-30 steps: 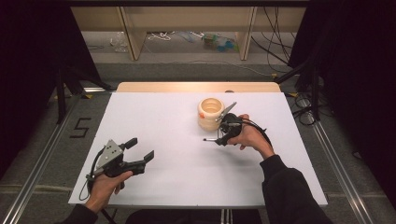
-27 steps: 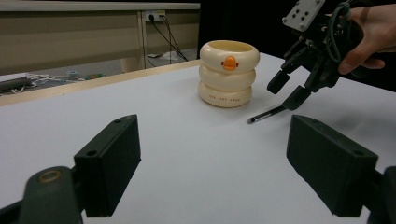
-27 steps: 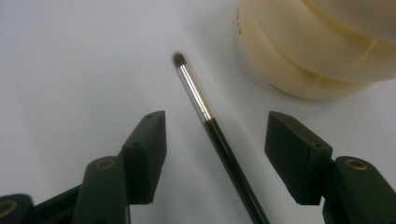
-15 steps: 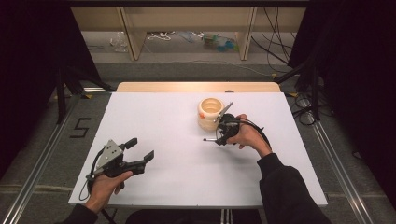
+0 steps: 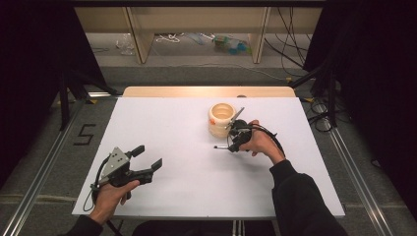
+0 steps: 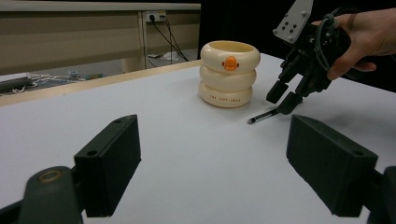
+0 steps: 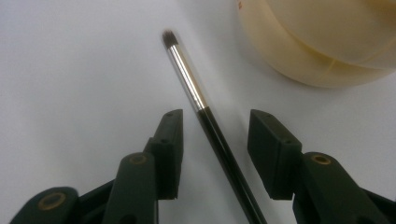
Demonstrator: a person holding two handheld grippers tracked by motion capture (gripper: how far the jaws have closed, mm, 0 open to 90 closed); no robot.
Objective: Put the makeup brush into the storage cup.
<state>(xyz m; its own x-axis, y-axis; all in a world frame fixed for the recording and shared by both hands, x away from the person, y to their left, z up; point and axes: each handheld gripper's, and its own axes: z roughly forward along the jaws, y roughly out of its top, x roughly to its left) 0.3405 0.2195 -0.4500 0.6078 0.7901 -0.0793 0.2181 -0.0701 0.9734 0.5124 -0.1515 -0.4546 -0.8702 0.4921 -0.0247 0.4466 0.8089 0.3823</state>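
A thin brush (image 7: 187,70) with a black handle, silver ferrule and dark tip lies flat on the white table (image 5: 187,132), just in front of a cream ringed holder (image 5: 221,119) with an orange mark. My right gripper (image 7: 215,119) points down over the brush handle with one jaw on each side. Its jaws have just been closing, but the pads are still apart from the handle. In the left gripper view the holder (image 6: 229,73), the brush (image 6: 264,115) and the right gripper (image 6: 282,95) show farther off. My left gripper (image 5: 147,156) rests open near the front left, with nothing between its jaws.
A wooden strip (image 5: 206,91) borders the table's far edge. Beyond it are shelf legs and loose cables on the floor (image 5: 196,39). Metal rails (image 5: 44,162) run along both sides of the table. The holder (image 7: 327,42) stands close to the right gripper's far side.
My right gripper's jaws have drawn closer together around the brush handle, with the hand nearly still. The left gripper has not moved.
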